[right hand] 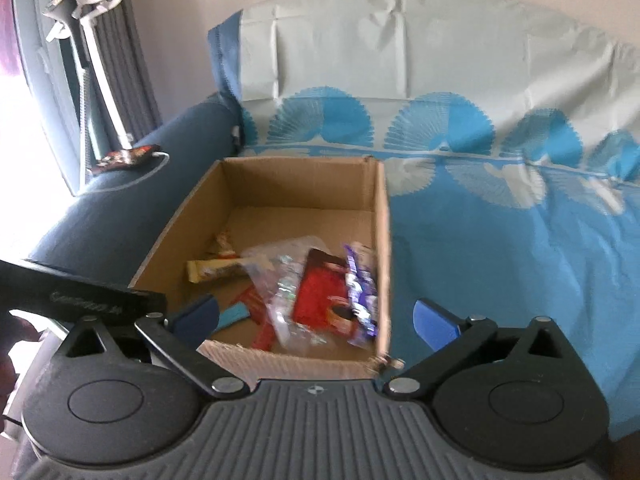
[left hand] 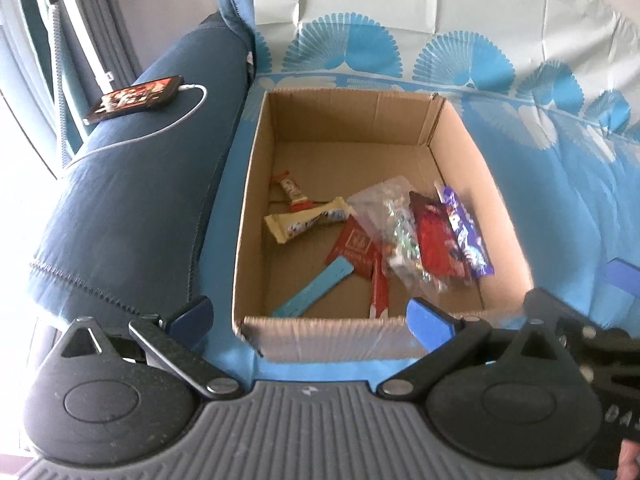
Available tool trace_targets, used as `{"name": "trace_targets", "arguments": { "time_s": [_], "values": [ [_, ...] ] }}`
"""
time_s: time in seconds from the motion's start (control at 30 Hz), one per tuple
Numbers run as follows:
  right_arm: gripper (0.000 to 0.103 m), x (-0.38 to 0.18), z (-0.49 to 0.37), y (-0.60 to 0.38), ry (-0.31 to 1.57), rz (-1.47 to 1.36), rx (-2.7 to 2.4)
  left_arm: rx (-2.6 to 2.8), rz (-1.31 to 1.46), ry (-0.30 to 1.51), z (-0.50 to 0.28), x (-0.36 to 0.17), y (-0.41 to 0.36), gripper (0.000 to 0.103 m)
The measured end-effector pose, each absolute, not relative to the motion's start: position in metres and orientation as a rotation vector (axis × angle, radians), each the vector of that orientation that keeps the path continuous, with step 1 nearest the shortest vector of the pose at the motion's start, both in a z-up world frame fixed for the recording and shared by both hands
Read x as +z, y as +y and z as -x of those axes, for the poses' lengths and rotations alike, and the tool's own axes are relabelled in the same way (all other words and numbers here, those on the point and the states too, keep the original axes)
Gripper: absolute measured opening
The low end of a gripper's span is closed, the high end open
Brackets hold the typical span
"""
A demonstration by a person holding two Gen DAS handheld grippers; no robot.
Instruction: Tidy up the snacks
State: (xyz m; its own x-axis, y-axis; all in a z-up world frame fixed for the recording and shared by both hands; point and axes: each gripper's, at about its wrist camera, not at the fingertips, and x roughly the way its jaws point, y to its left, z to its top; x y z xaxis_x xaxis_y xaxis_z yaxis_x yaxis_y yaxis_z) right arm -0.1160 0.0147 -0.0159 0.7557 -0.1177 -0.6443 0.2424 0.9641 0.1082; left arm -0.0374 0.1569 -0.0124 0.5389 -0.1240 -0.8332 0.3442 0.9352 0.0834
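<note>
An open cardboard box [left hand: 256, 184] sits on a sofa seat and also shows in the right wrist view [right hand: 382, 240]. Inside lie several snacks: a cream bar [left hand: 308, 222], a small red-and-white bar [left hand: 290, 190], a clear bag of sweets [left hand: 394, 224], a red packet [left hand: 438, 236], a purple packet [left hand: 466, 232] and a light blue stick [left hand: 314, 286]. My left gripper [left hand: 310, 314] is open and empty above the box's near wall. My right gripper [right hand: 316, 320] is open and empty over the box's near right part.
A dark blue sofa armrest [left hand: 132, 200] lies left of the box, with a phone [left hand: 134, 98] on a white charging cable. A blue fan-patterned cover [right hand: 500, 240] spreads over the seat and backrest to the right. Curtains and a window stand at far left.
</note>
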Motion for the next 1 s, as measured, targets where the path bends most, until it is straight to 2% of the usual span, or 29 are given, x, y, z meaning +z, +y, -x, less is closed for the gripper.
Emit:
{"name": "trace_targets", "arguments": {
  "time_s": [0.53,1.0],
  "values": [
    [0.103,-0.013,0.141,0.034,0.699,-0.087,-0.23,-0.266,-0.204,0.991,0.064,-0.008,0.169,0.103],
    [0.103,-0.013,0.14,0.034,0.697,-0.093,-0.23,-0.296,-0.242,0.912,0.062,-0.004,0.162,0.103]
  ]
}}
